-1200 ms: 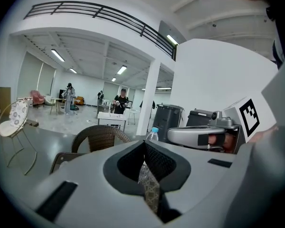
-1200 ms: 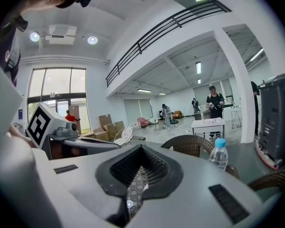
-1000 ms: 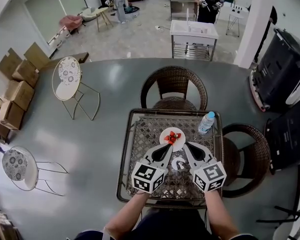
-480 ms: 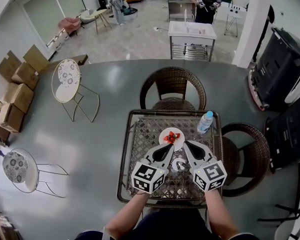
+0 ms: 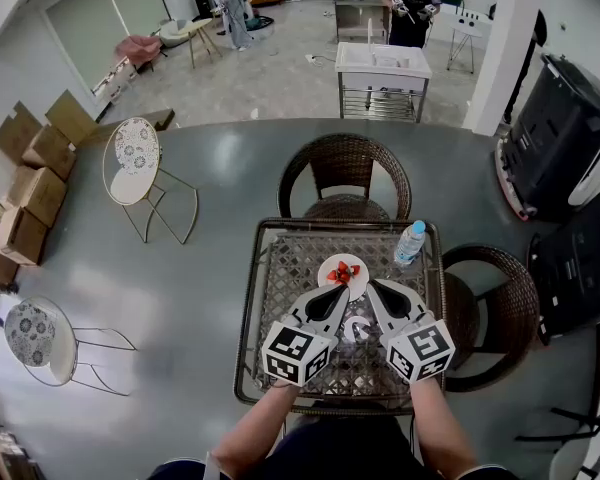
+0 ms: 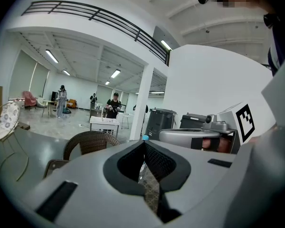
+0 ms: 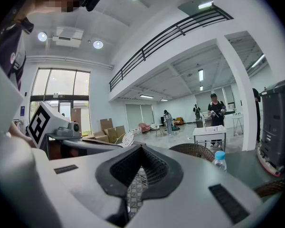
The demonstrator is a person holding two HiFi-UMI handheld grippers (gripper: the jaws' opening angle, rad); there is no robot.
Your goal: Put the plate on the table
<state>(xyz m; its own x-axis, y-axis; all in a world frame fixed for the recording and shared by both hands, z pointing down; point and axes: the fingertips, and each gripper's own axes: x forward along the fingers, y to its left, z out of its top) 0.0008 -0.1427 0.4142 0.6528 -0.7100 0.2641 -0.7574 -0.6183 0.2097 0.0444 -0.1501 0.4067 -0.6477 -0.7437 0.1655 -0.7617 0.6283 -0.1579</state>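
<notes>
A white plate with red pieces of food on it lies on the glass-topped wicker table, toward its far middle. My left gripper points at the plate's near edge from the lower left, with its jaws shut and nothing between them. My right gripper points in from the lower right, just off the plate's near right side, also shut and empty. The left gripper and right gripper views show closed tips over the table mesh; the plate is hidden there.
A water bottle with a blue cap stands at the table's far right corner, also seen as the bottle. A small white object lies between the grippers. Wicker chairs stand behind and right of the table.
</notes>
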